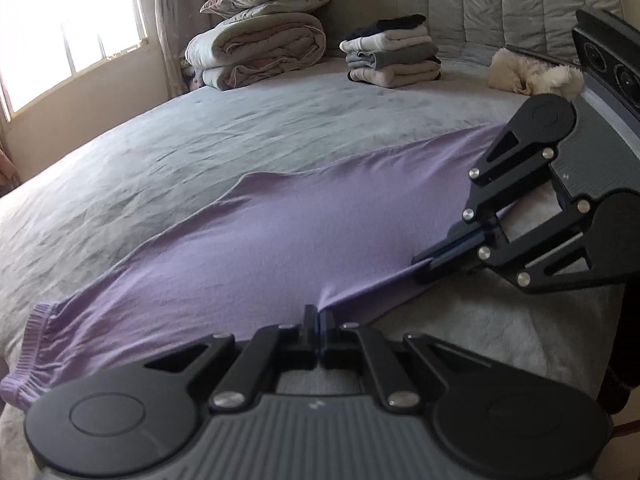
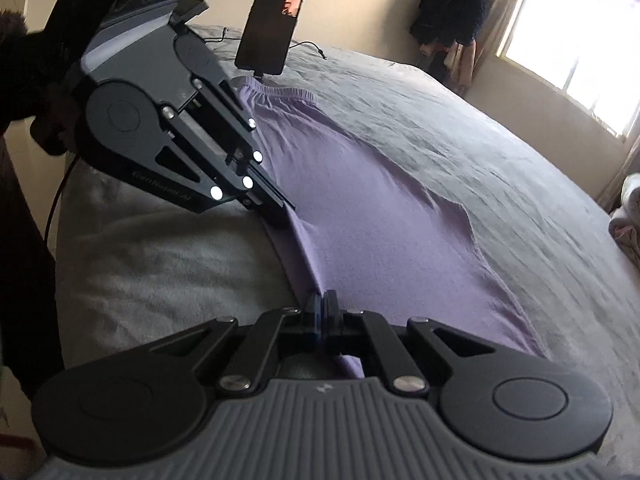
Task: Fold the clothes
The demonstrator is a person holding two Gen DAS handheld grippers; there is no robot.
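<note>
Lilac trousers lie lengthwise on the grey bed, near its front edge. Left gripper and right gripper are each clamped on the near long edge, well apart. Step in hand: grasping for a fold. Next move likely requires lifting both grips together, carrying the edge across evenly.

Grey-sheeted bed, bright window, beige wall, stacked bedding

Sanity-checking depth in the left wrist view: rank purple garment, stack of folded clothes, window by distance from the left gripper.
1. Purple garment: pinched in the left gripper.
2. Stack of folded clothes: far across the bed, ahead.
3. Window: wall beyond the bed, upper left.
</note>
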